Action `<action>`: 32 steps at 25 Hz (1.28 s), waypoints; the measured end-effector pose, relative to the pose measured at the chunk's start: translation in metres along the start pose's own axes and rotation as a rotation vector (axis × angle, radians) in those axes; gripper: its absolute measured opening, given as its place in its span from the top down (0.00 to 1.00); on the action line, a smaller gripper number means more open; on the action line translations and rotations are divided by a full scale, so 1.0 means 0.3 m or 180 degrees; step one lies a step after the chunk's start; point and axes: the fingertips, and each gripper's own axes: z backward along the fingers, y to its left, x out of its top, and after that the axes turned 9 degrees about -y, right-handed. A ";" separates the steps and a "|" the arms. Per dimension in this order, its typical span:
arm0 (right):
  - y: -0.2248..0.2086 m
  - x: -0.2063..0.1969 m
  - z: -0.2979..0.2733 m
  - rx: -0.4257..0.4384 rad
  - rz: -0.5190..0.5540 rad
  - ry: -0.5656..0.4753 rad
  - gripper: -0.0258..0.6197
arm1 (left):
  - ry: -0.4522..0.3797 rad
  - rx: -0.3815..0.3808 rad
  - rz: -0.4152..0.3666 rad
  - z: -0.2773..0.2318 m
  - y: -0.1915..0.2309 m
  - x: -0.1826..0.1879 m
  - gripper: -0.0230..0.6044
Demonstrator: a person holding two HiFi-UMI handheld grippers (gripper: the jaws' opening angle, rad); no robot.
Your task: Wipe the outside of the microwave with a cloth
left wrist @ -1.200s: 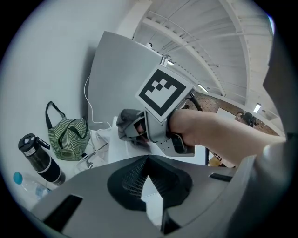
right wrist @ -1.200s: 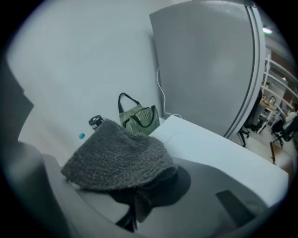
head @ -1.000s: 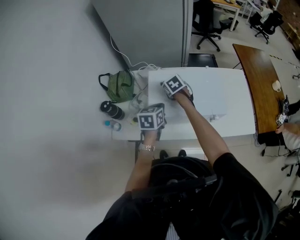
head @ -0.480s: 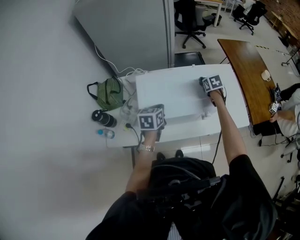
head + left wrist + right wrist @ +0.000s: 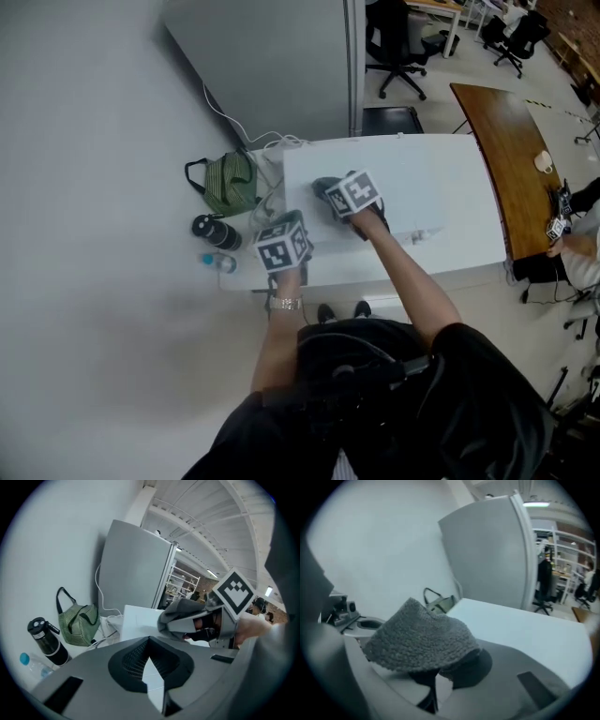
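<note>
Head view: cloth (image 5: pixel 322 187) in right hand-held gripper (image 5: pixel 334 195) near microwave (image 5: pixel 441 187) edge; left hand-held gripper (image 5: pixel 277 236) closed.

An open office: swivel chairs (image 5: pixel 401 47) and a long wooden desk (image 5: pixel 506 150).

I work at a white table (image 5: pixel 242 274) bearing the microwave (image 5: pixel 441 187). Left of the microwave lie a green bag (image 5: pixel 230 185), white cables (image 5: pixel 267 178), a black bottle (image 5: pixel 214 231) and a blue-capped bottle (image 5: pixel 214 262).

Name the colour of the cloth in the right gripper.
The cloth is grey; the right gripper view shows it best.
</note>
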 end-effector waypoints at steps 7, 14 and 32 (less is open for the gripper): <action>0.240 -0.136 -0.219 0.0237 0.0357 0.0745 0.94 | -0.0055 0.0358 0.0078 0.092 0.146 -0.003 0.97; 0.017 -0.191 -0.088 -0.0037 0.0105 0.0701 0.94 | 0.0021 0.0219 0.0024 0.046 0.079 -0.022 0.97; -0.763 -0.445 0.613 -0.1708 -0.0898 0.0340 0.94 | 0.0045 -0.0315 -0.0076 -0.050 -0.142 -0.008 0.97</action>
